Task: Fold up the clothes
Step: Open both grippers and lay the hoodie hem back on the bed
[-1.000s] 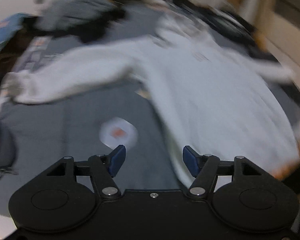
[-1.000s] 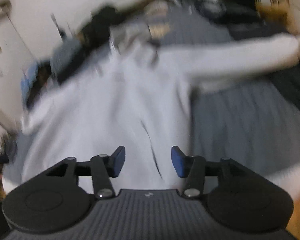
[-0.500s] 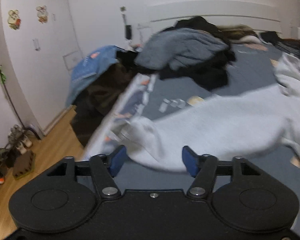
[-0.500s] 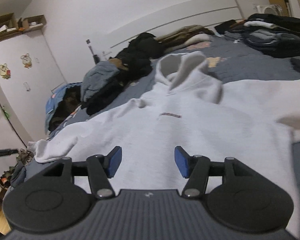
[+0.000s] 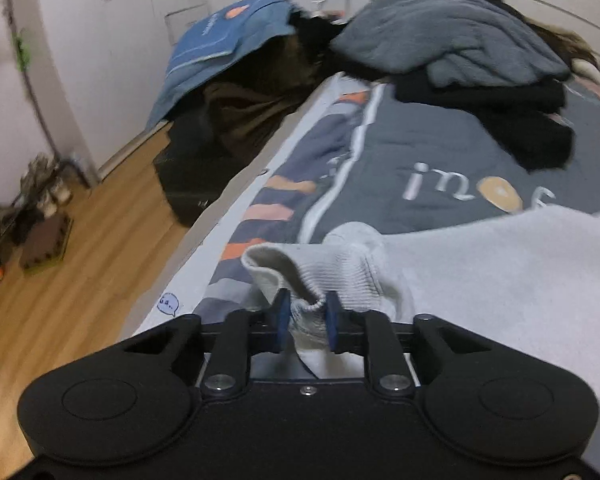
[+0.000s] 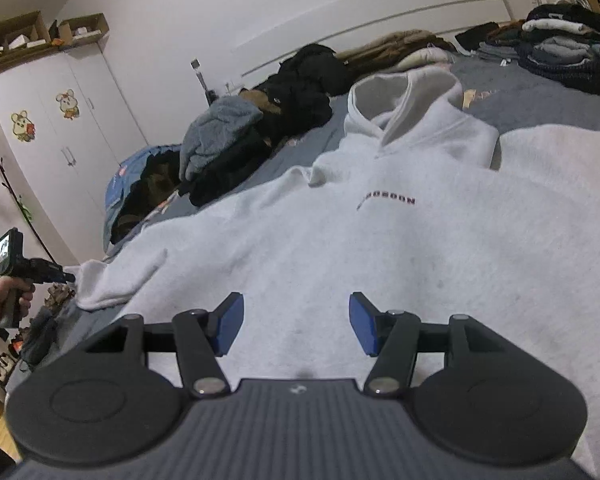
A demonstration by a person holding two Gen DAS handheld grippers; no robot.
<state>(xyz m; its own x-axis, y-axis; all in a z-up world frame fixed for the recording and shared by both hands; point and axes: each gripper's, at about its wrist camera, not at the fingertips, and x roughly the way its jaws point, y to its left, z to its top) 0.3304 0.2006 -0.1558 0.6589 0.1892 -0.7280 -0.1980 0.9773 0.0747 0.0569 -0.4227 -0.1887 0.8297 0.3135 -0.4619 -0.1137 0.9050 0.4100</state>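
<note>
Hoodie [image 6: 380,248]: pale grey-white, small dark red chest lettering. Bed cover [image 5: 432,152]: slate grey, white letters, orange dot, orange and navy stripes along the edge. Left tool [image 5: 306,314] and right tool [image 6: 296,324]: black bodies, blue pads. Floor [image 5: 80,272]: honey-coloured wood.

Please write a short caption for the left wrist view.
Left gripper shut on the hoodie's sleeve cuff at the bed edge.
</note>
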